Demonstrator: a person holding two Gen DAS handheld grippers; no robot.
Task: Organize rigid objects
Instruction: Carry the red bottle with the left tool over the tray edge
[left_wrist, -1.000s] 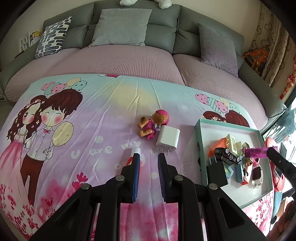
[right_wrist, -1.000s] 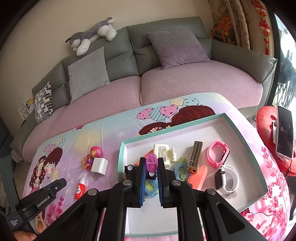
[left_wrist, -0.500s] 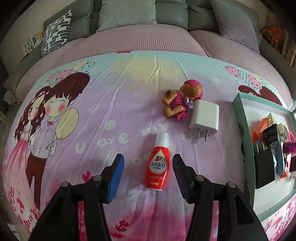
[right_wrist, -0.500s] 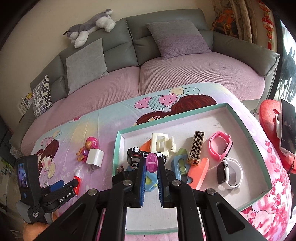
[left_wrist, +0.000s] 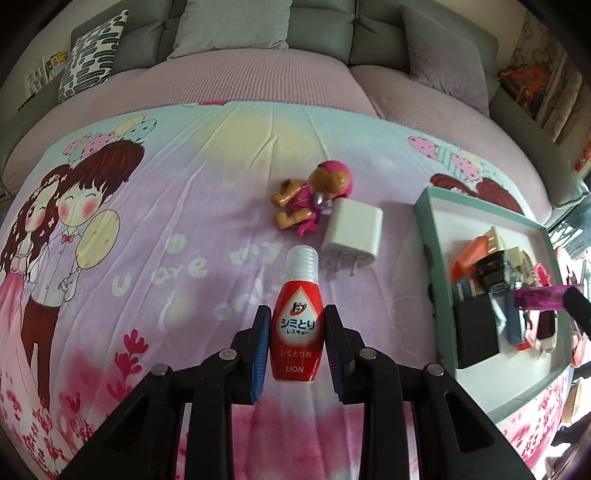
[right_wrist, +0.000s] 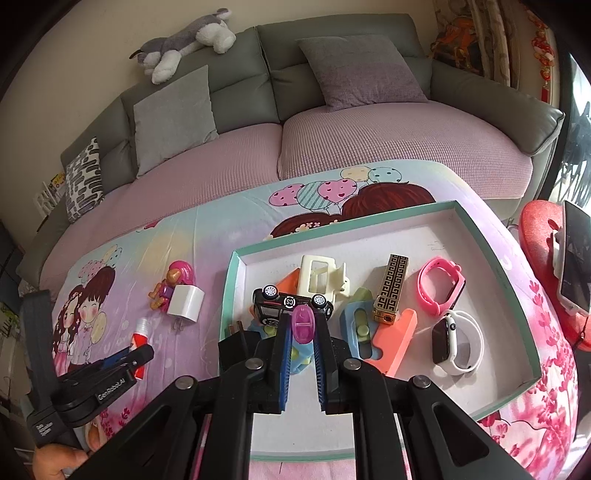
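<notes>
Your left gripper (left_wrist: 297, 332) has just been closing — its pads are now pressing both sides of the red bottle (left_wrist: 297, 328), which is lying on the cloth (left_wrist: 184, 221) near the charger (left_wrist: 352, 230). Your right gripper (right_wrist: 302, 332) is pinching a purple clip (right_wrist: 303, 325) above the tray (right_wrist: 480, 236).

bottle (left_wrist: 298, 317) before charger (left_wrist: 352, 230), toy figure (left_wrist: 314, 197) behind, tray (left_wrist: 430, 229) right, charger perhaps touching figure
</notes>
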